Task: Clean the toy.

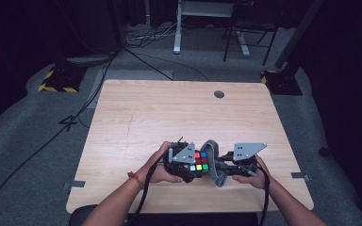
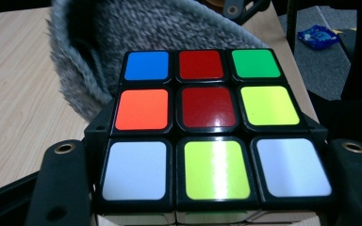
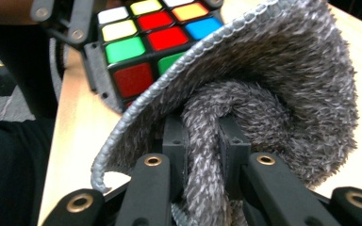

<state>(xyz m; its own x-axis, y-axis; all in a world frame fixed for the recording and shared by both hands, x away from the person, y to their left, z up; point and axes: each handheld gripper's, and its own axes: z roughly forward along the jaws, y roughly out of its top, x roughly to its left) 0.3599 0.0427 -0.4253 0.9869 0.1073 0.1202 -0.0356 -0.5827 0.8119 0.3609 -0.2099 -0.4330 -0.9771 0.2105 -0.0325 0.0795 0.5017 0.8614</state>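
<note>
High view: left gripper (image 1: 188,165) clamps scrambled plastic colour cube (image 1: 198,160); right gripper (image 1: 222,165) pinches fuzzy grey cloth (image 1: 213,162) against it; wiping apparently underway.

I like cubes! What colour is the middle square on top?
Red, clearest in the left gripper view on the cube.

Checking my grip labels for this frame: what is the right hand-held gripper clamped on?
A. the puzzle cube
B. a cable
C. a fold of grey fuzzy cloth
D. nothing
C: in the right gripper view the right hand-held gripper pinches a fold of the grey fuzzy cloth between its jaws.
</note>
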